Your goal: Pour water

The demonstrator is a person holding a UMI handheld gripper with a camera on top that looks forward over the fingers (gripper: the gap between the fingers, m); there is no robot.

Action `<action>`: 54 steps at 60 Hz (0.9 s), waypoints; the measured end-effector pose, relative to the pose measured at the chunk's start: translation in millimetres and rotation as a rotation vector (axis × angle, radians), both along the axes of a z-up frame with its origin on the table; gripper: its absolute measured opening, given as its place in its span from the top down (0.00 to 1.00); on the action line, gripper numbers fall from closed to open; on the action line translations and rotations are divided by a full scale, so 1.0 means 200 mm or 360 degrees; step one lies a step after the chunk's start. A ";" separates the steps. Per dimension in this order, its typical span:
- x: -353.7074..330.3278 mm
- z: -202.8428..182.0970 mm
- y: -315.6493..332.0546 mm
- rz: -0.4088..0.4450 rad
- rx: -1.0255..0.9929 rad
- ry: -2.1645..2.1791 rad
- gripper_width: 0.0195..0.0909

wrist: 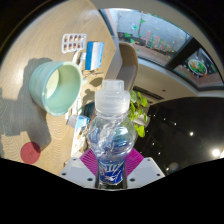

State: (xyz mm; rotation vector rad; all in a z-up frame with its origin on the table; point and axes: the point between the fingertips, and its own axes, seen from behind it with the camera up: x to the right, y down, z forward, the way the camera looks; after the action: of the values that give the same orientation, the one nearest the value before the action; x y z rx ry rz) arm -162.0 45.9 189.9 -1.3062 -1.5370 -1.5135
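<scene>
Gripper view shows my tongs point(112, 170) pinching a clear, ribbed plastic bottle point(110, 135) upright by its blue-labelled lower body, its white neck uncapped (as far as I can tell), with the smooth, pale green cup point(57, 83) standing on the light bench point(30, 125) beyond and to the side. To pour well, I judge I should bring the neck over the cup's round rim and tilt slowly, squeezing gently since thin plastic buckles.

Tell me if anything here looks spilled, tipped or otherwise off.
Nothing stands out. The bottle sits upright in the tool, gripped by both fingers, cap on. The green cup stands upright on the table beyond and to the left, with no water spilled around it.
</scene>
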 end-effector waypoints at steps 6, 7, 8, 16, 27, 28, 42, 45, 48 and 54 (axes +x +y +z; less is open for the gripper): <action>0.05 0.06 -0.07 -0.0111 -0.0029 0.0632 0.85; 0.04 0.06 -0.10 -0.0142 -0.0006 0.0729 0.85; 0.07 0.08 -0.11 -0.0157 -0.0022 0.0852 0.85; 0.13 0.14 -0.21 -0.0246 -0.0068 0.1690 0.84; 0.26 -0.02 -0.31 -0.0447 -0.0152 0.2448 0.84; 0.27 -0.04 -0.31 -0.0458 -0.0154 0.2494 0.84; 0.36 -0.39 -0.39 -0.0603 -0.0213 0.2821 0.81; 0.38 -0.45 -0.39 -0.0609 -0.0209 0.2856 0.81; 0.39 -0.50 -0.40 -0.0624 -0.0206 0.2886 0.79; 0.41 -0.56 -0.43 -0.0615 -0.0156 0.2963 0.75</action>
State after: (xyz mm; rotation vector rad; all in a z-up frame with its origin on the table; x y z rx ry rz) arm -80.6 -40.4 78.0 -2.0346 -0.0869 0.0845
